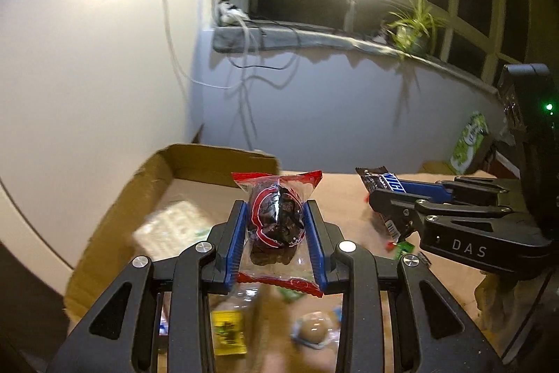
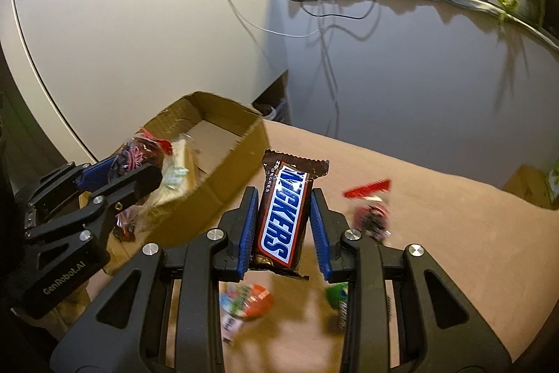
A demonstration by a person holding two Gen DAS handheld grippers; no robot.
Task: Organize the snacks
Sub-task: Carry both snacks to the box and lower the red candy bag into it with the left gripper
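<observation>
My left gripper (image 1: 276, 215) is shut on a clear, red-edged snack packet (image 1: 276, 222) with dark contents, held above the table beside the open cardboard box (image 1: 115, 208). My right gripper (image 2: 283, 212) is shut on a Snickers bar (image 2: 283, 219), held upright above the table right of the box (image 2: 241, 142). The left gripper (image 2: 122, 170) also shows in the right wrist view, over the box's near end. The right gripper (image 1: 387, 194) shows in the left wrist view, to the right. A pale wrapped snack (image 1: 171, 226) lies inside the box.
Loose snacks lie on the brown table below: a yellow packet (image 1: 227, 331), a round brown sweet (image 1: 314, 327), a red-edged packet (image 2: 372, 212), an orange-and-white packet (image 2: 244, 303) and a green one (image 2: 337, 296). A white wall stands behind the box. A windowsill with a plant (image 1: 412, 23) is further back.
</observation>
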